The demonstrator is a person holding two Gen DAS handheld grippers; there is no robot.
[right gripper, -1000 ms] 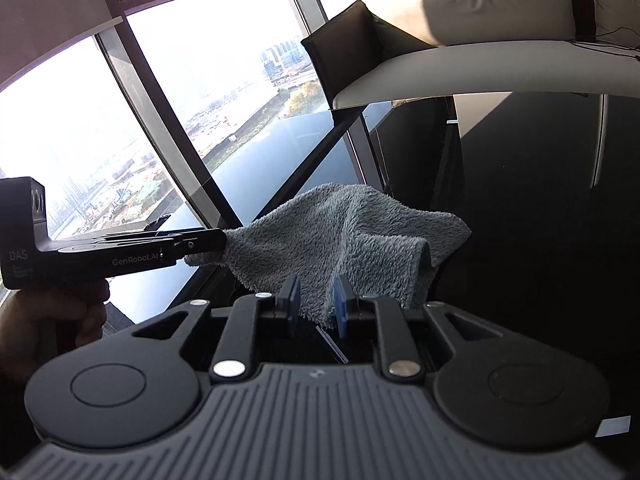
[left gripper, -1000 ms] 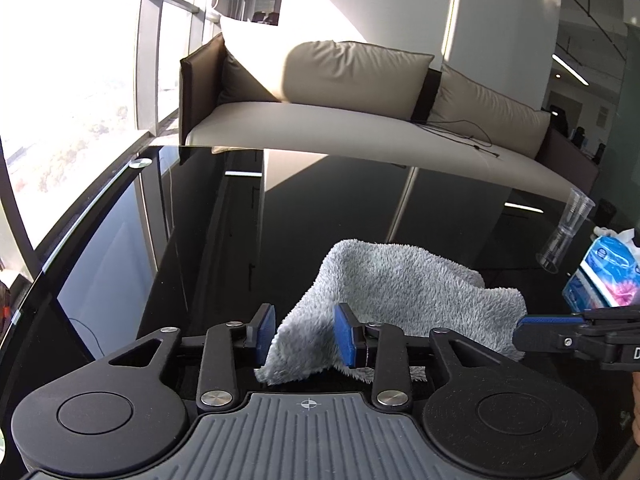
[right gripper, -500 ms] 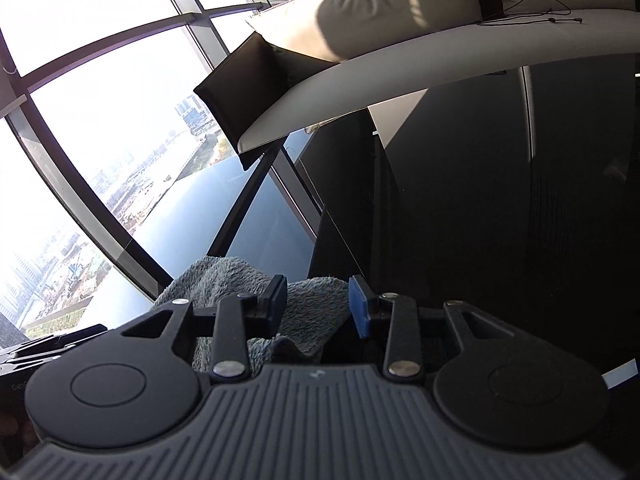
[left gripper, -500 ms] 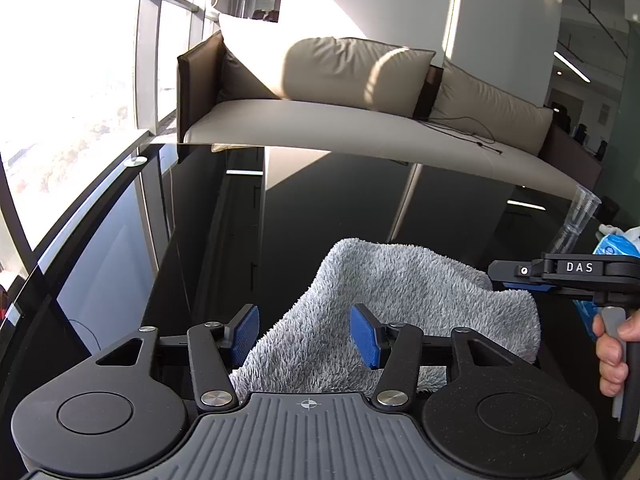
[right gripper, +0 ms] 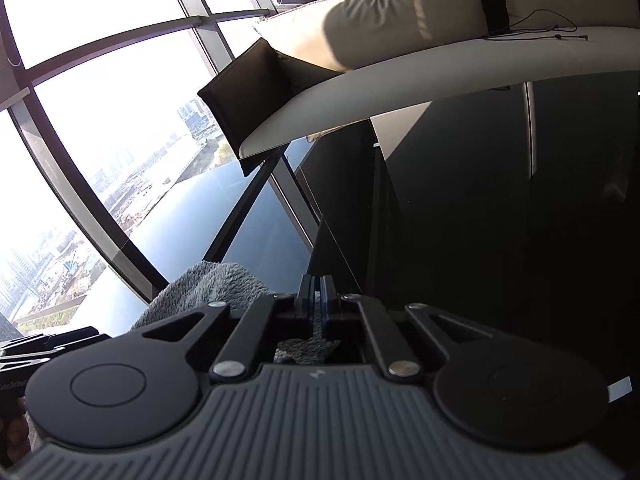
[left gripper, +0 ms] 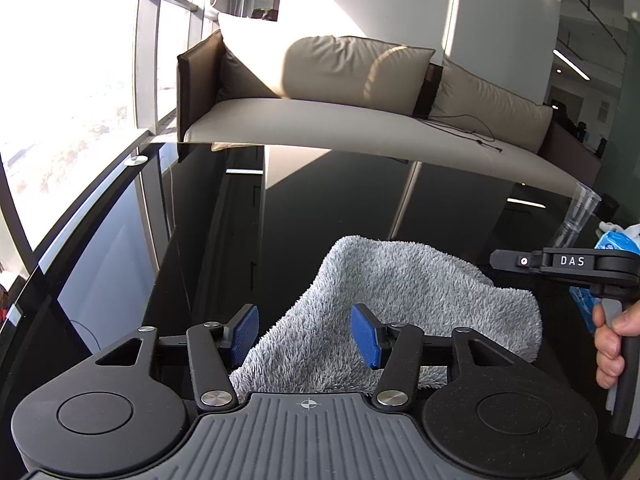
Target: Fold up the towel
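A fluffy grey towel (left gripper: 400, 304) lies folded over on the glossy black table (left gripper: 320, 208). My left gripper (left gripper: 305, 330) is open, its blue pads on either side of the towel's near edge, not clamping it. My right gripper (right gripper: 317, 308) is shut with nothing between its pads; the towel (right gripper: 216, 284) lies below and to its left. In the left wrist view the right gripper (left gripper: 496, 259) hovers over the towel's right side, held by a hand (left gripper: 610, 340).
A beige sofa (left gripper: 360, 120) stands beyond the table's far edge. A clear plastic cup (left gripper: 578, 216) and a blue tissue pack (left gripper: 612, 248) stand at the table's right. Tall windows (left gripper: 60, 100) run along the left.
My right gripper let go of the towel, rose above it and shut empty. My left gripper opened wider and released the towel's edge. The towel settled flat on the table.
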